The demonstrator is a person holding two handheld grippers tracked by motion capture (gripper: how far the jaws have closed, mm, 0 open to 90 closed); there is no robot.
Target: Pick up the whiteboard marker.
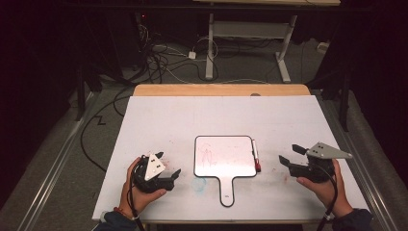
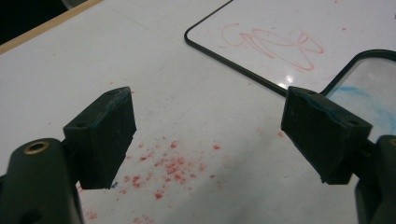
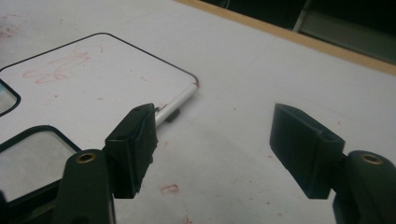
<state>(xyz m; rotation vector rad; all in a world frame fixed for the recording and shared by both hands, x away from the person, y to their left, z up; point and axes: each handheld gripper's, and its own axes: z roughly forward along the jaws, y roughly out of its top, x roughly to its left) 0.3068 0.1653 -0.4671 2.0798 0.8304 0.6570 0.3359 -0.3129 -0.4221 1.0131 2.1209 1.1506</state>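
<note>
- Left gripper (image 1: 169, 164), nearest the lens in the high view, sat in the person's left hand (image 1: 137, 185) at the near left of the table (image 1: 159, 120); matte black body, grey three-cornered plate on top. Jaws spread wide, nothing between them.
- In the left gripper view the same gripper (image 2: 205, 140) showed blocky black jaws with chipped, rough inner faces and a brass-coloured insert at the base of one. Red speckles (image 2: 173, 165) dotted the white surface between them.
- Right gripper (image 1: 290, 154) was held in the right hand (image 1: 325, 185) at the near right, well apart from the left one. Jaws spread, empty. A black cable trailed from it along the wrist.
- Right gripper view: gripper (image 3: 215, 140) with jaws apart over bare white tabletop; faint red marks there, one a small square outline, not legible.
- Whiteboard (image 1: 223, 156): small, glossy white, rounded corners, thin black rim, short paddle handle (image 1: 226, 191) with a hole toward the person. It lay flat at the table's near centre, between the two grippers and touching neither.
- Red scribble (image 2: 271, 42) on the board, looping lines; no readable word. Faint pink smears elsewhere on it.
- Marker (image 1: 255, 155): slim, white barrel, red near end, lay along the board's right edge, just beside or on the rim; cannot tell which. Also seen past the right gripper's one jaw (image 3: 180, 102).
- Pale blue smudge (image 1: 199, 183) on the table left of the handle.
- Table top white and smooth, wood edge (image 1: 221, 90) at the far side.
</note>
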